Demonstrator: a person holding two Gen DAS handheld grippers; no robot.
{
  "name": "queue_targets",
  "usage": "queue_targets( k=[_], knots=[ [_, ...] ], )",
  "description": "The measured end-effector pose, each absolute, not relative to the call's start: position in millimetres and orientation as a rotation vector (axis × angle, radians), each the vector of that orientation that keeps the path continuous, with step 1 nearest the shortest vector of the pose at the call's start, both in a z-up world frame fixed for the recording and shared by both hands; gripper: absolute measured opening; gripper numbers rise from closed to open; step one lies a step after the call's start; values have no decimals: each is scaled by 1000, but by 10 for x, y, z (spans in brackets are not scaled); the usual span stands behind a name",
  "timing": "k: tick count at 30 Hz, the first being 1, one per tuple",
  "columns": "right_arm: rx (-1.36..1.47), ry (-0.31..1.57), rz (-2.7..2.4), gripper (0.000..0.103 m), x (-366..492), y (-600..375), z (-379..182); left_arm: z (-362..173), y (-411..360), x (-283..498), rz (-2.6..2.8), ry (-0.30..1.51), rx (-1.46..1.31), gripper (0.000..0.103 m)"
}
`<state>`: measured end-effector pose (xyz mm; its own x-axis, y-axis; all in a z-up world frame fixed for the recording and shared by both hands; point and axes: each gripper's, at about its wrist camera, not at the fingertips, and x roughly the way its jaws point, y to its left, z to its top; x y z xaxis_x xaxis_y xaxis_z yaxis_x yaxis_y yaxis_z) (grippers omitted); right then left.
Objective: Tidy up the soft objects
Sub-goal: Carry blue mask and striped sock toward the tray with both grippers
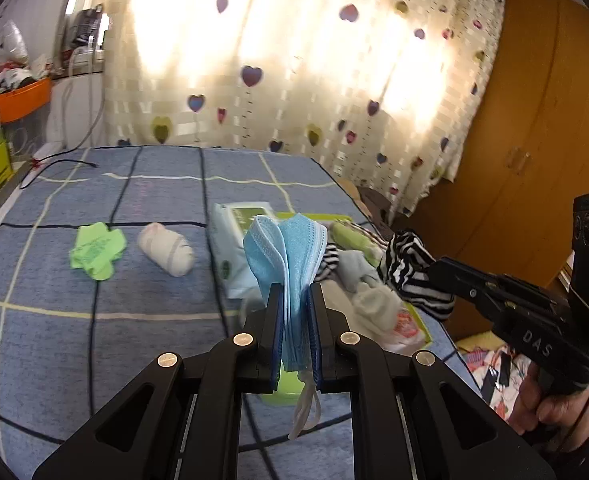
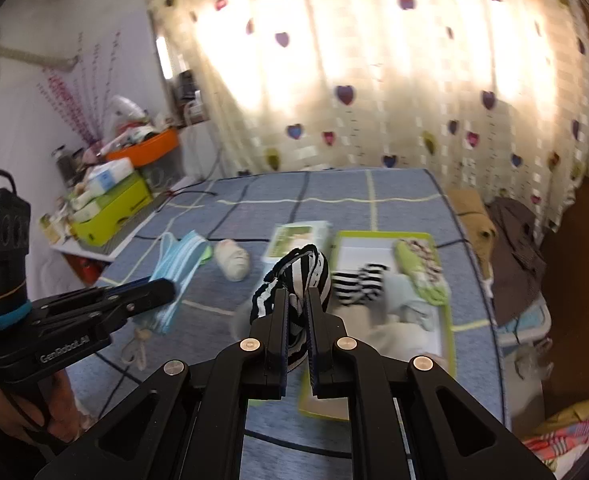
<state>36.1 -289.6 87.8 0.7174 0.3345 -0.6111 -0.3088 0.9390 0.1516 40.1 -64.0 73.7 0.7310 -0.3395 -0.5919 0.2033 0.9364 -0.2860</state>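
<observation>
Two grips are loaded at once. The left gripper (image 1: 292,312) is pinching a stack of blue face masks (image 1: 284,256) upright between its jaws, ear loops dangling beneath; the right gripper (image 2: 297,320) is clamped tight on a black-and-white striped sock (image 2: 298,276).

Both bundles hang above the blue checked bedspread (image 1: 94,288), near the green-rimmed tray (image 2: 448,312) that already holds a striped sock, pale grey pieces and a green roll. To do this well, I'd carry each bundle low over the tray and let go only once it rests there (those loops could snag on the rim).

A rolled white sock (image 1: 166,249), a green cloth (image 1: 96,250) and a wipes pack (image 1: 234,236) lie on the bed to the left of the tray. The tray's near end is hidden behind the grippers, and the right view is blurred, so which free spot each bundle suits is hard to judge.
</observation>
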Motion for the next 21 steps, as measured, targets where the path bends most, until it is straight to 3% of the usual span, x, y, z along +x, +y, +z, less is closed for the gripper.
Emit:
queue_targets(
  k=[21],
  knots=[
    [119, 803, 212, 8, 382, -3671, 357, 352, -1488, 644, -455, 847, -134, 12]
  ],
)
